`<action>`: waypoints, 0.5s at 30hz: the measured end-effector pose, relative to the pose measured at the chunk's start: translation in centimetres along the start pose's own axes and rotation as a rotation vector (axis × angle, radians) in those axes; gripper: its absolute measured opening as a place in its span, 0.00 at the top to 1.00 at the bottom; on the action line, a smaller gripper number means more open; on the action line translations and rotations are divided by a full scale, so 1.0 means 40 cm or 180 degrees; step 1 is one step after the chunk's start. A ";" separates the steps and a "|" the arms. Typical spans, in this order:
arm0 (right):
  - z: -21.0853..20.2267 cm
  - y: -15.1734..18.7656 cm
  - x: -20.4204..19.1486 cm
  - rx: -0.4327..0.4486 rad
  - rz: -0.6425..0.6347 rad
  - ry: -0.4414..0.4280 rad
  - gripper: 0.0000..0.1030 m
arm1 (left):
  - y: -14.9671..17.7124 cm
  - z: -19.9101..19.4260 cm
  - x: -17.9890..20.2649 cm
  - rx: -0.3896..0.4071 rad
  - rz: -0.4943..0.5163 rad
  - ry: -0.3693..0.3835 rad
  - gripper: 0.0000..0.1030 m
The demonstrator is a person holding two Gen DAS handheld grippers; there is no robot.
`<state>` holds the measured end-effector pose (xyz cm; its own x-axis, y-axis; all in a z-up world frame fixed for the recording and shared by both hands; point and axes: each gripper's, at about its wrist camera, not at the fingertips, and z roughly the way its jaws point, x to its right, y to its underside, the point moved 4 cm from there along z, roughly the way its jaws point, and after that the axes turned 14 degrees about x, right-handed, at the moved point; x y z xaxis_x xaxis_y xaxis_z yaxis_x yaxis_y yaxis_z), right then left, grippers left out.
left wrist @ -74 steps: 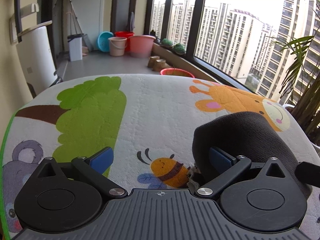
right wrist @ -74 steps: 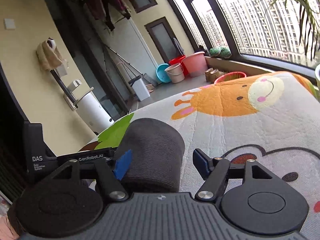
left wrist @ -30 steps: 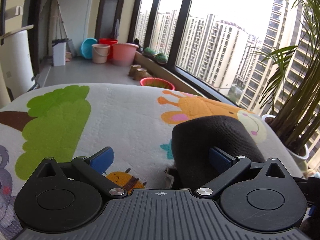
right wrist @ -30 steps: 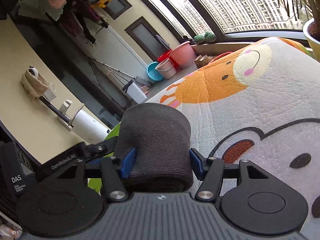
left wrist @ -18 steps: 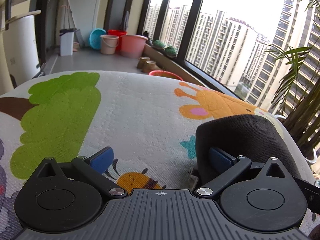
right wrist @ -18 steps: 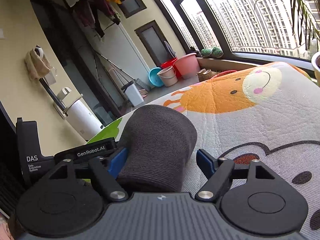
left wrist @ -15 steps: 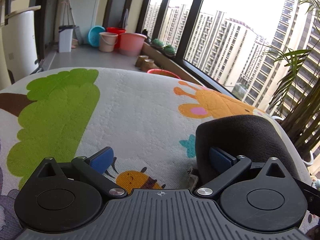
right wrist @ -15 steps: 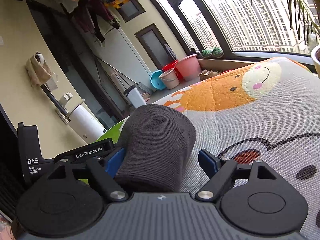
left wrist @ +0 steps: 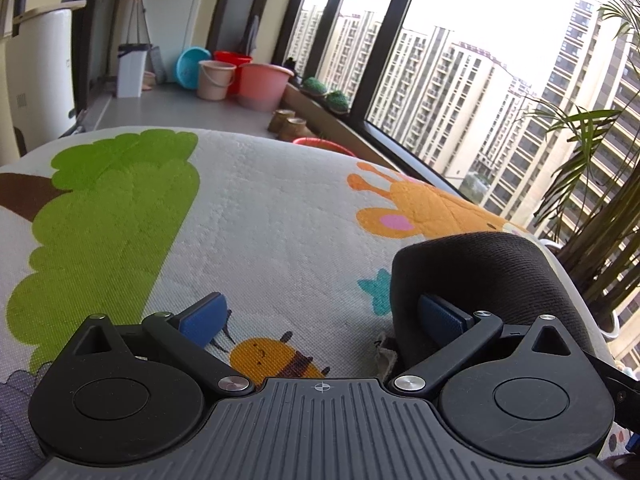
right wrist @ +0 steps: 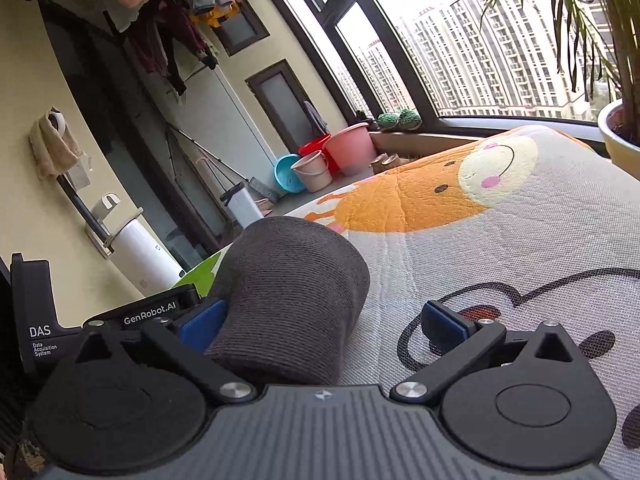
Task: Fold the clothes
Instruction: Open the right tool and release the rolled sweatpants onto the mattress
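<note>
The work surface is a quilted play mat (left wrist: 256, 216) printed with a green tree, a giraffe and a bee; it is seen to extend well beyond the garment on every visible side. On it a dark grey knitted garment (right wrist: 292, 300) is found, already doubled into a thick rounded bundle. In the left wrist view it lies at the near right; in the right wrist view, at the near left, so it is placed between the two tools.

The left gripper (left wrist: 320, 316) is held with jaws spread wide; its right pad is touching or tucked under the near edge of the bundle, while its left pad stands over bare mat. The right gripper (right wrist: 320, 324) is likewise spread, its left pad against the bundle's side, its right pad apart over the mat. Nothing is pinched by either.

The knit is judged soft, light, limp and not slippery; no fragility is expected. A hold at the doubled near edge, taking all layers together, is advised, since a single layer would likely unroll the bundle.
</note>
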<state>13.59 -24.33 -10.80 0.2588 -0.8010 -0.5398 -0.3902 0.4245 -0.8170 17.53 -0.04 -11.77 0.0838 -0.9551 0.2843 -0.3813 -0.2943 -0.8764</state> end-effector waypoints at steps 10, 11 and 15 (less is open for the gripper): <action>0.031 0.001 -0.062 -0.0299 -0.0457 -0.0234 0.00 | -0.063 -0.052 0.009 0.0266 -0.0020 -0.0051 0.00; 0.035 -0.001 -0.079 -0.0339 -0.0584 -0.0302 0.00 | -0.050 -0.044 0.014 0.0230 0.0045 -0.0103 0.00; 0.023 -0.013 -0.083 -0.0285 -0.0770 -0.0334 0.00 | -0.009 -0.014 0.006 0.0068 0.0064 -0.0239 0.00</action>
<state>13.75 -21.51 -8.76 0.4423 -0.8245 -0.3530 -0.3811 0.1835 -0.9061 17.18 -0.13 -11.19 0.1455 -0.9604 0.2374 -0.3640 -0.2751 -0.8898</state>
